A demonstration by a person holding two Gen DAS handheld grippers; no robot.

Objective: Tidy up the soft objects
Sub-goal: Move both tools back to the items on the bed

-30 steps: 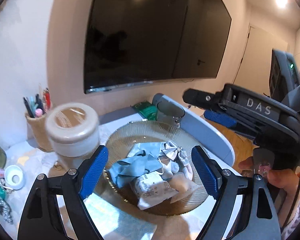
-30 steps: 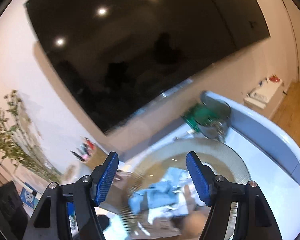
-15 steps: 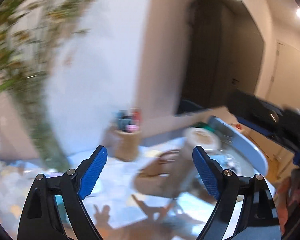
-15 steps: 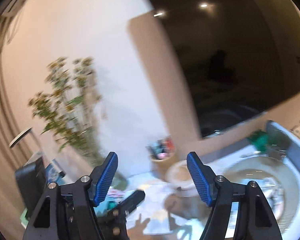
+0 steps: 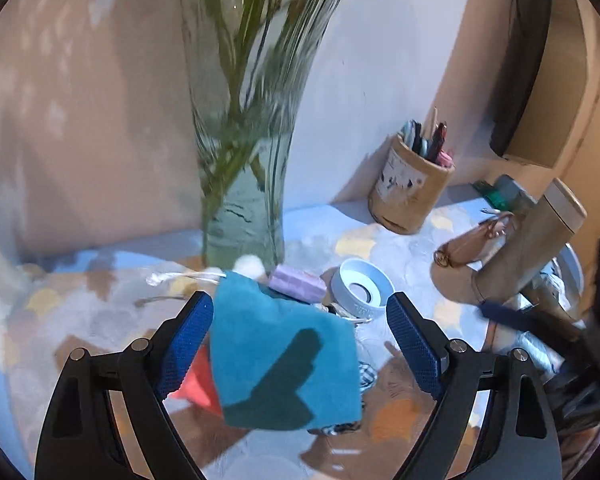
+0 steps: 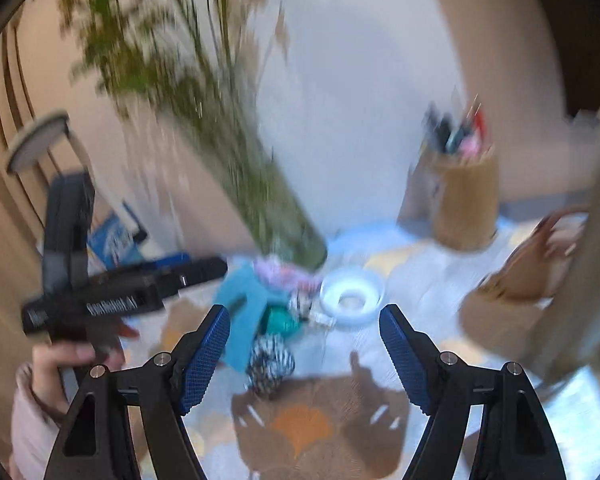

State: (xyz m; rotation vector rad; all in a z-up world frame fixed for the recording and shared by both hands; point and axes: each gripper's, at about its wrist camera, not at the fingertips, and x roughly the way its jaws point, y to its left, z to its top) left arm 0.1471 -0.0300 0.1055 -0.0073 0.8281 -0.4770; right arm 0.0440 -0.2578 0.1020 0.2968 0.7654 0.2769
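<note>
A small heap of soft things lies on the patterned tabletop in front of the glass vase (image 5: pixel 244 208). A teal cloth (image 5: pixel 284 360) is on top, with a coral cloth (image 5: pixel 196 386) under its left edge and a lilac roll (image 5: pixel 298 285) behind it. My left gripper (image 5: pixel 300 346) hovers open over the teal cloth, its pads wide apart and pressing on nothing. In the right wrist view the teal cloth (image 6: pixel 242 312) lies beside a black-and-white patterned cloth (image 6: pixel 270 360). My right gripper (image 6: pixel 304 360) is open just above that cloth and holds nothing. The left gripper (image 6: pixel 120 294) shows at left in a person's hand (image 6: pixel 60 356).
A white ring-shaped lid (image 5: pixel 360 292) lies right of the heap. A brown pen cup (image 5: pixel 412 192) stands by the wall. At right are a beige bottle (image 5: pixel 540 248) and a tan bag (image 5: pixel 472 240). Both views are blurred by motion.
Both grippers have swung left from the glass bowl of cloths, past the pen cup, and dipped toward the heap by the vase. The right jaws stand a little wider.
</note>
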